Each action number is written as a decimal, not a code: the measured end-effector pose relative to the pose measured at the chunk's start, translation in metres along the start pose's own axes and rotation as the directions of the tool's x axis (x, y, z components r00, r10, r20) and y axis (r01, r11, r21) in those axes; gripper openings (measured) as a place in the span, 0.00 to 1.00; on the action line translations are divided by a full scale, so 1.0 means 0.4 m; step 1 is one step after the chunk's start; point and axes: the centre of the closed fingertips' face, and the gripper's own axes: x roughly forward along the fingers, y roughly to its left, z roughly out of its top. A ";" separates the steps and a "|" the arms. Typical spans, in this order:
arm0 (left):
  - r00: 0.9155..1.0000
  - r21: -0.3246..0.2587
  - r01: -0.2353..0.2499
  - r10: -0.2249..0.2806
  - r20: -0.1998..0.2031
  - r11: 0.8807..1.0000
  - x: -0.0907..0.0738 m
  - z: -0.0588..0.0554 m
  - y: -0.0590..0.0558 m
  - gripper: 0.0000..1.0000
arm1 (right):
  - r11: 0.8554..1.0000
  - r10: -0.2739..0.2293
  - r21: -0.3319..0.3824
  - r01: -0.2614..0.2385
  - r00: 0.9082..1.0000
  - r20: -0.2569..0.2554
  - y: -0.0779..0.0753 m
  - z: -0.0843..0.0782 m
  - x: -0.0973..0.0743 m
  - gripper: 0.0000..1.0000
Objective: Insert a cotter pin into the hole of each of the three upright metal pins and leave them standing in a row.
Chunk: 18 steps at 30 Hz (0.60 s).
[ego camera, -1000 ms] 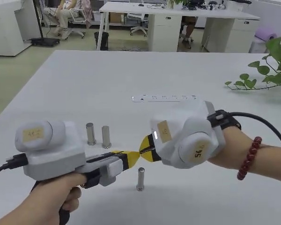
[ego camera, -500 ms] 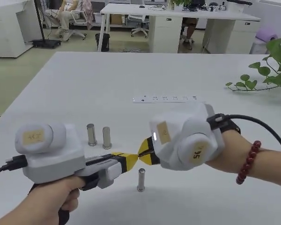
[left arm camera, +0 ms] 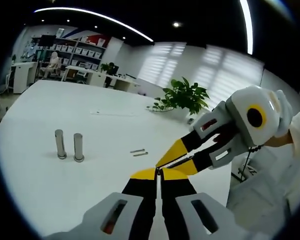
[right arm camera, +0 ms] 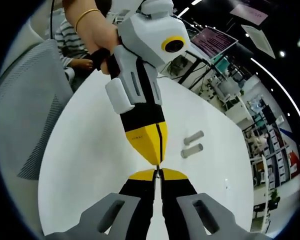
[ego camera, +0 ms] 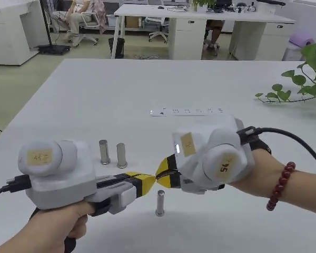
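Three upright metal pins stand on the white table: two side by side [ego camera: 104, 152] [ego camera: 121, 155], a third [ego camera: 159, 202] alone nearer me. The pair shows again as pins [left arm camera: 60, 143] [left arm camera: 78, 147] in the left gripper view and pins [right arm camera: 192, 137] [right arm camera: 192, 149] in the right gripper view. Two thin cotter pins [left arm camera: 137, 152] lie flat on the table. My left gripper [ego camera: 147, 182] and right gripper [ego camera: 162, 176] meet tip to tip above the lone pin. Both left gripper [left arm camera: 159, 173] and right gripper [right arm camera: 159, 173] have their jaws shut. Nothing between the tips can be made out.
A white power strip [ego camera: 185, 111] lies farther back on the table. A leafy plant [ego camera: 300, 79] reaches in from the right edge. Desks, chairs and seated people are beyond the table's far edge.
The two grippers stay tip to tip above the lone pin. The right gripper has rolled slightly. The pins have not moved.
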 end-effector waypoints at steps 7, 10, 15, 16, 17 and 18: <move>1.000 0.075 0.008 -0.007 -0.010 0.997 0.001 0.001 -0.001 0.00 | 0.993 0.038 0.110 -0.041 0.999 0.034 0.008 -0.006 -0.005 0.11; 1.000 0.111 0.018 -0.016 -0.020 0.994 0.001 -0.002 -0.004 0.00 | 0.984 0.067 0.162 -0.076 0.996 0.059 0.014 -0.007 -0.009 0.12; 0.998 0.175 0.044 -0.037 -0.042 0.984 0.000 -0.012 -0.016 0.00 | 0.965 0.101 0.234 -0.121 0.990 0.095 0.021 -0.014 -0.017 0.13; 0.998 0.185 0.048 -0.040 -0.049 0.982 -0.001 -0.016 -0.018 0.00 | 0.963 0.109 0.238 -0.129 0.989 0.096 0.025 -0.018 -0.018 0.13; 0.998 0.186 0.052 -0.043 -0.051 0.981 -0.001 -0.018 -0.019 0.00 | 0.960 0.114 0.244 -0.135 0.989 0.099 0.027 -0.019 -0.019 0.13; 0.997 0.187 0.060 -0.051 -0.054 0.980 -0.002 -0.019 -0.021 0.00 | 0.957 0.118 0.253 -0.142 0.987 0.107 0.030 -0.018 -0.021 0.13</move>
